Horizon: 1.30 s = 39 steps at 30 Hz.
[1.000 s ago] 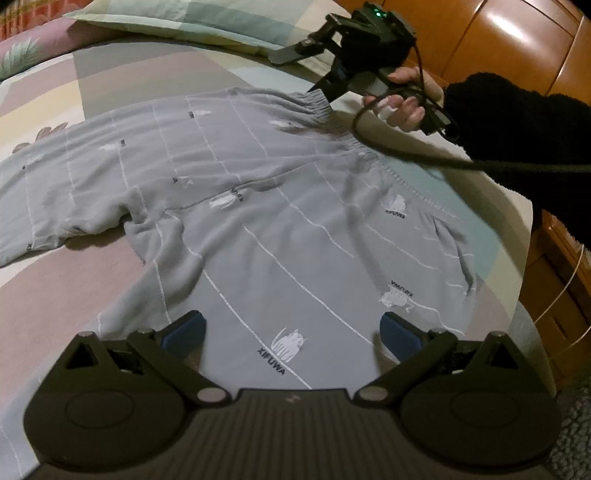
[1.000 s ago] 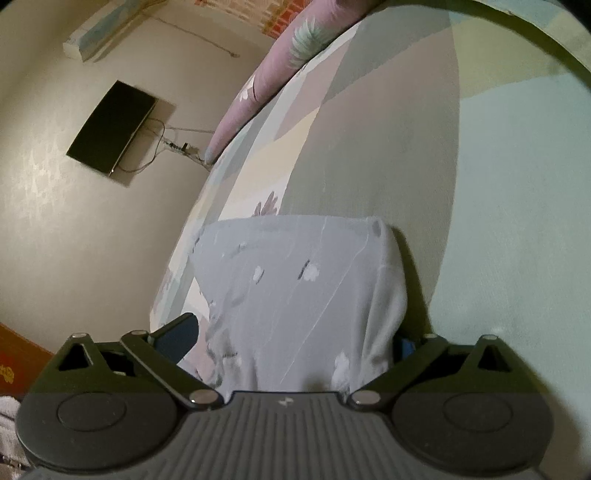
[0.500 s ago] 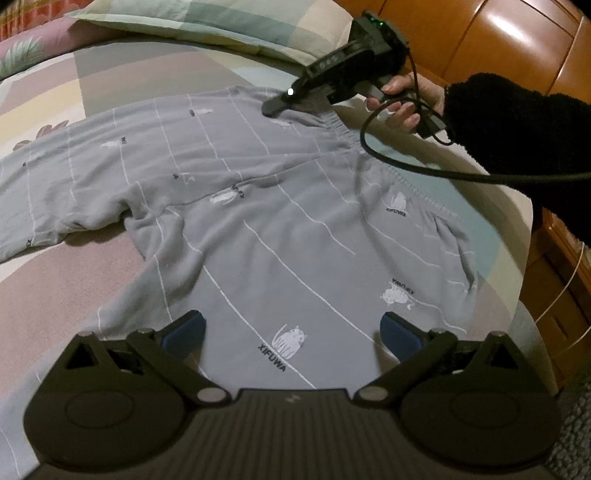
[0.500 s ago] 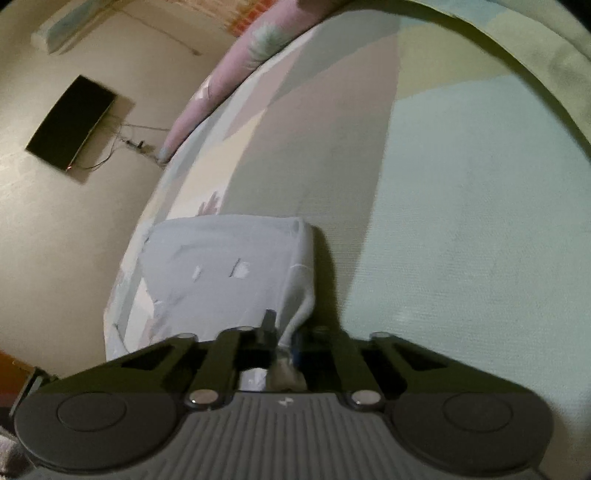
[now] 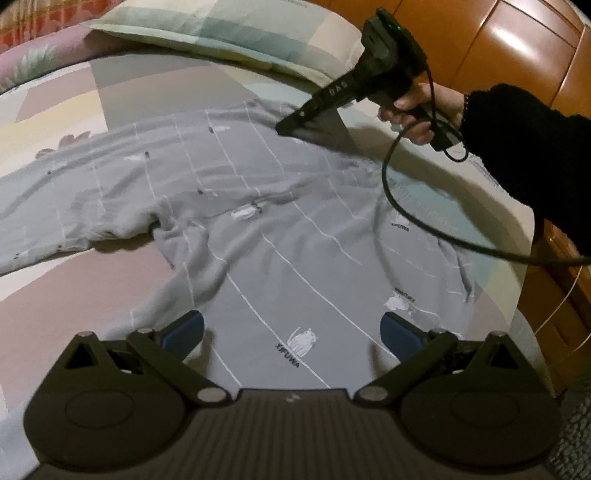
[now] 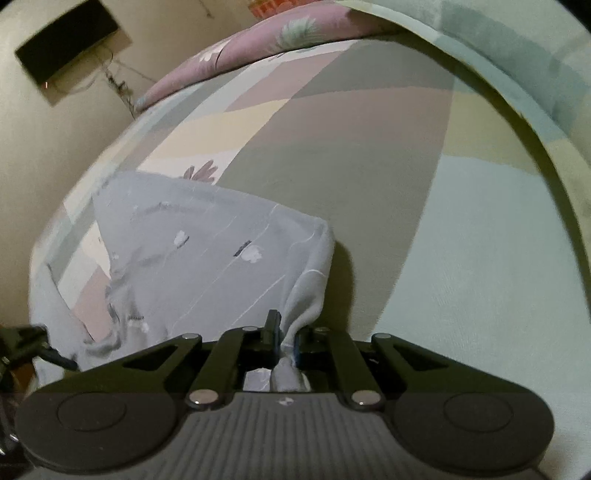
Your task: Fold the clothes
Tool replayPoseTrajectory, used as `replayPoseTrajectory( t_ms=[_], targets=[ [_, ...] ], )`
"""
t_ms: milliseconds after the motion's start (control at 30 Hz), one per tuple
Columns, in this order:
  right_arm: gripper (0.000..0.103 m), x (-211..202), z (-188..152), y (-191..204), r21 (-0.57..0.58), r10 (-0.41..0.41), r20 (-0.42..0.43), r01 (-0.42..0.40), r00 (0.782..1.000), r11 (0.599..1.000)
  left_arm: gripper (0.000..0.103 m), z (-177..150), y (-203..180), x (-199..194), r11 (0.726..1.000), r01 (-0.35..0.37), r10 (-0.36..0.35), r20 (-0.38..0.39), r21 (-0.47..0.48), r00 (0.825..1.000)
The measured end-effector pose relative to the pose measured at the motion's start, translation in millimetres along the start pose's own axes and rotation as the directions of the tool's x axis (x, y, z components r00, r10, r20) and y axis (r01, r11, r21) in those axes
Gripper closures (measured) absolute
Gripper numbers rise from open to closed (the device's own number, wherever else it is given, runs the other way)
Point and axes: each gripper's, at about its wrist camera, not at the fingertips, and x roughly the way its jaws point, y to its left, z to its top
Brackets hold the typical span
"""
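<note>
Grey pyjama trousers [image 5: 258, 206] with thin white lines and small bear prints lie spread on the patchwork bedsheet [image 5: 110, 280]. My left gripper [image 5: 291, 332] hovers open just above the near part of the cloth, nothing between its blue pads [image 5: 183, 330]. At the far side, a hand in a black sleeve holds my right gripper [image 5: 291, 125], shut on the trousers' far edge and lifting it off the sheet. In the right wrist view the right gripper [image 6: 286, 338] pinches a bunched fold of the grey trousers [image 6: 207, 266], which hang away from it.
Pillows [image 5: 229, 29] lie along the head of the bed. A wooden cabinet [image 5: 528, 48] stands beyond the bed's right edge. A black cable [image 5: 406, 218] loops from the right gripper over the cloth. A dark screen [image 6: 70, 51] hangs on the far wall.
The right gripper went from open around the trousers' edge to shut on it, then rolled and rose, pulling the cloth up. The left gripper stayed put and open.
</note>
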Motion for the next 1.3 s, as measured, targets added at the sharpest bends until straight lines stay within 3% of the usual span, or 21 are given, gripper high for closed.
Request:
replayPoseTrajectory(
  t_ms=[267, 600, 1000, 1133, 1300],
  targets=[
    [0.095, -21.2, 2.5, 49.4, -0.078, -0.051, 0.029, 0.054, 0.998, 0.996, 0.002, -5.8, -7.3, -21.4, 1.000, -0.017, 0.016, 0.035, 0.009, 0.999],
    [0.096, -52.7, -24.6, 102.9, -0.181, 0.007, 0.016, -0.004, 1.000, 0.983, 0.002, -11.7, -15.1, -40.0, 0.998, -0.055, 0.054, 0.047, 0.010, 0.997],
    [0.097, -67.7, -82.7, 141.5, -0.224, 0.119, -0.076, -0.134, 0.990, 0.965, 0.002, -15.1, -27.9, -46.8, 0.998, -0.058, 0.057, 0.047, 0.026, 0.997],
    [0.097, -66.0, -99.4, 148.5, -0.228, 0.123, -0.097, -0.142, 0.988, 0.963, 0.002, -15.0, -28.5, -49.6, 0.998, -0.060, 0.059, 0.052, 0.025, 0.997],
    [0.094, -49.7, -120.8, 154.5, -0.242, 0.064, -0.165, -0.103, 0.984, 0.965, 0.002, -17.0, -27.8, -51.2, 0.998, -0.054, 0.053, 0.058, 0.013, 0.997]
  ],
)
